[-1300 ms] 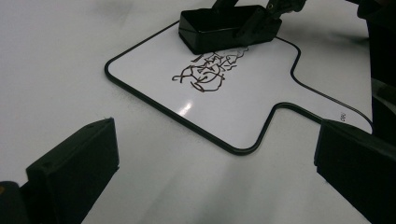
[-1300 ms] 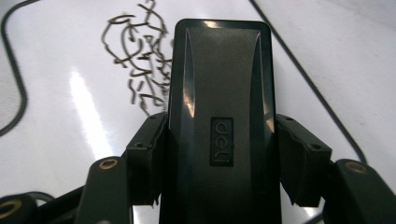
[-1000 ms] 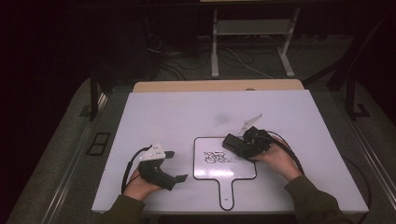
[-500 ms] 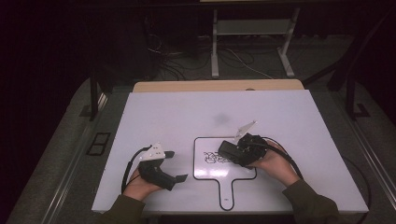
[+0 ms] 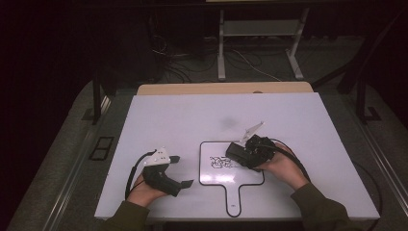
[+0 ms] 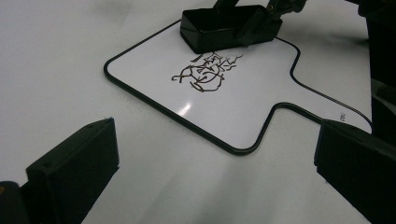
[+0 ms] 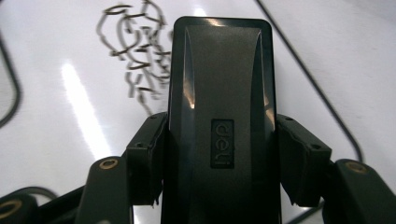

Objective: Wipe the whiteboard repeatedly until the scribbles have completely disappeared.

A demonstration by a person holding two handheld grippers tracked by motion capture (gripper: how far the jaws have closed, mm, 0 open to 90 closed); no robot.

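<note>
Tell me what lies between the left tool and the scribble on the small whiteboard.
Bare white table, then the whiteboard's black rim and a blank strip of whiteboard before the scribble. The left gripper view shows it past the open left tool.

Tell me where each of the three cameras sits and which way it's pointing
High view: above the person's side, looking forward and down on the white table; both forearms, left gripper and right gripper show.
Left gripper view: rides the left gripper, looking between its open jaws at the paddle-shaped whiteboard.
Right gripper view: rides the right gripper, looking along jaws clamped on the black eraser.
Shared: all three show the scribble and eraser.
</note>
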